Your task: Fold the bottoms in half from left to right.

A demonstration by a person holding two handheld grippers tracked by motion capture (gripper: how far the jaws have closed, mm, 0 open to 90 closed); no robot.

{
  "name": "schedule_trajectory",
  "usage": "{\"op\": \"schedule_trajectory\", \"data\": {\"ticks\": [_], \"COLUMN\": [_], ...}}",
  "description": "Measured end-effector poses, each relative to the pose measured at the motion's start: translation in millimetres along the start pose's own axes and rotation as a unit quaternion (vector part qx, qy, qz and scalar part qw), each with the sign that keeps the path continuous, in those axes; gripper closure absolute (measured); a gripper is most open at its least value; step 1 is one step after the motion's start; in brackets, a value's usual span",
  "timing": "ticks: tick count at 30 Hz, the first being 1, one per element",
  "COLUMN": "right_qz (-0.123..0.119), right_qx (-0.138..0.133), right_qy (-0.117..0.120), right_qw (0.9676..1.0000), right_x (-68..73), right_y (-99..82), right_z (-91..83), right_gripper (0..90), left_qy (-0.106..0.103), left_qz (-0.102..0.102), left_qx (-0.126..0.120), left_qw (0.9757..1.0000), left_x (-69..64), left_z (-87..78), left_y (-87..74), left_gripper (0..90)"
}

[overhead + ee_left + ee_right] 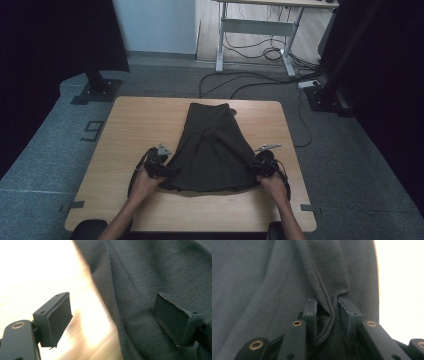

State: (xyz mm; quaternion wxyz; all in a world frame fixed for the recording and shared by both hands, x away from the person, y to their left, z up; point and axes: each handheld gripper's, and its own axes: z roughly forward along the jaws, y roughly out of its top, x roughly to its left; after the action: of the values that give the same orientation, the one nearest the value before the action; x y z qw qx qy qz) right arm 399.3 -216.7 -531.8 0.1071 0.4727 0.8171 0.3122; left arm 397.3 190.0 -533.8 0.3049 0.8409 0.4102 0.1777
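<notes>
A dark grey garment [212,145] lies flat on the wooden table [135,120], narrow at the far end and wide near the person. My left gripper [167,170] sits at its near left corner. In the left gripper view the left gripper [112,320] is open wide, one jaw over bare wood [37,270] and the other over the cloth [150,270], straddling the cloth's edge. My right gripper [255,167] is at the near right corner. In the right gripper view the right gripper [327,306] has its jaws close together around a raised fold of the hem [328,315], with a dark gap left beside the fold.
A desk frame [260,30] and loose cables [250,82] lie on the floor beyond the table. Dark stands [97,85] flank the far corners. Bare wood [402,290] shows right of the garment in the right gripper view.
</notes>
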Motion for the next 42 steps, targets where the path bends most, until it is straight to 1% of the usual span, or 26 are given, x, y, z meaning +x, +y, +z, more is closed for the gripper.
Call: {"op": "schedule_trajectory", "data": {"ticks": [2, 4, 5, 7, 8, 9, 12, 13, 15, 18, 20, 22, 24, 27, 28, 30, 31, 33, 35, 38, 40, 41, 42], "right_qz": [-0.018, -0.035, -0.043, -0.057, -0.062, -0.063, -0.056, -0.055, -0.051, -0.049, -0.047, -0.041, -0.034, -0.023, -0.019, -0.022, -0.021, -0.01, -0.011, -0.013, -0.015, -0.015, -0.015], "right_qx": [0.005, 0.008, 0.009, 0.01, 0.01, 0.01, 0.001, -0.004, -0.018, -0.046, -0.06, -0.069, -0.074, -0.074, -0.073, -0.061, -0.056, -0.049, -0.037, -0.026, -0.033, -0.036, -0.039], "right_qy": [0.01, 0.019, 0.021, 0.017, 0.013, 0.008, 0.001, 0.004, 0.009, 0.005, -0.005, -0.008, -0.009, -0.018, -0.024, -0.045, -0.049, -0.043, -0.049, -0.056, -0.059, -0.059, -0.059], "right_qw": [0.9998, 0.9992, 0.9988, 0.9982, 0.9979, 0.9979, 0.9984, 0.9985, 0.9985, 0.9977, 0.9971, 0.9967, 0.9966, 0.9968, 0.9969, 0.9969, 0.997, 0.9978, 0.9981, 0.998, 0.9976, 0.9975, 0.9974], "right_x": [15.2, 29.5, 35.6, 43.4, 44.4, 44.3, 41.0, 39.4, 37.3, 34.0, 30.7, 25.9, 20.2, 11.1, 8.1, 1.9, -1.2, -6.8, -9.5, -12.7, -13.6, -13.6, -13.4], "right_y": [0.8, 2.2, 2.9, 4.4, 5.0, 5.2, 2.9, 1.8, 0.0, -1.4, -3.0, -5.9, -10.1, -17.6, -20.2, -25.6, -28.7, -34.9, -40.0, -44.9, -46.4, -46.8, -47.4], "right_z": [2.3, 4.9, 6.1, 7.7, 8.0, 8.0, 6.6, 5.2, 0.1, -11.3, -18.8, -24.3, -28.4, -32.2, -33.1, -33.6, -33.3, -31.5, -28.8, -23.9, -21.8, -21.1, -20.2], "right_gripper": [68.4, 67.5, 67.1, 65.8, 63.8, 59.8, 45.9, 42.6, 36.6, 29.8, 28.4, 27.2, 27.1, 26.9, 26.8, 26.6, 26.0, 25.7, 25.1, 22.8, 19.0, 17.4, 15.3], "left_qy": [0.016, 0.022, 0.023, 0.016, 0.011, 0.008, 0.003, 0.0, -0.007, -0.009, -0.007, -0.004, -0.001, 0.01, 0.013, 0.015, 0.015, 0.015, 0.016, 0.022, 0.032, 0.037, 0.034], "left_qz": [-0.01, -0.025, -0.029, -0.035, -0.036, -0.036, -0.025, -0.025, -0.028, -0.033, -0.042, -0.052, -0.066, -0.078, -0.082, -0.087, -0.089, -0.091, -0.095, -0.095, -0.089, -0.081, -0.08], "left_qx": [0.002, 0.002, 0.001, -0.002, -0.003, -0.004, -0.009, -0.012, -0.02, -0.034, -0.047, -0.057, -0.06, -0.049, -0.043, -0.033, -0.027, -0.016, -0.007, 0.002, 0.01, 0.006, 0.001], "left_qw": [0.9998, 0.9994, 0.9993, 0.9992, 0.9993, 0.9993, 0.9996, 0.9996, 0.9994, 0.9988, 0.998, 0.997, 0.996, 0.9957, 0.9956, 0.9955, 0.9956, 0.9956, 0.9953, 0.9952, 0.9955, 0.996, 0.9962], "left_x": [11.3, 20.8, 23.6, 25.7, 25.3, 24.5, 20.9, 20.2, 19.6, 21.7, 26.1, 32.4, 39.4, 49.3, 52.0, 55.5, 56.7, 58.9, 61.5, 64.7, 65.4, 65.4, 66.6], "left_z": [-4.8, -8.5, -9.7, -10.8, -11.6, -12.5, -19.4, -22.9, -31.4, -46.5, -57.5, -67.5, -74.0, -77.9, -78.1, -77.8, -77.2, -75.5, -73.0, -69.7, -66.4, -65.2, -65.1], "left_y": [-4.3, -8.9, -10.9, -13.6, -14.0, -13.7, -12.4, -12.8, -15.7, -23.3, -29.6, -36.9, -45.0, -58.6, -62.9, -70.2, -73.3, -78.9, -83.0, -87.3, -90.3, -92.2, -93.5], "left_gripper": [15.0, 15.9, 16.6, 17.0, 17.0, 17.0, 15.7, 15.2, 14.8, 14.6, 14.6, 14.6, 14.6, 14.5, 14.5, 14.5, 14.4, 14.3, 14.3, 14.4, 14.7, 14.5, 13.4]}}
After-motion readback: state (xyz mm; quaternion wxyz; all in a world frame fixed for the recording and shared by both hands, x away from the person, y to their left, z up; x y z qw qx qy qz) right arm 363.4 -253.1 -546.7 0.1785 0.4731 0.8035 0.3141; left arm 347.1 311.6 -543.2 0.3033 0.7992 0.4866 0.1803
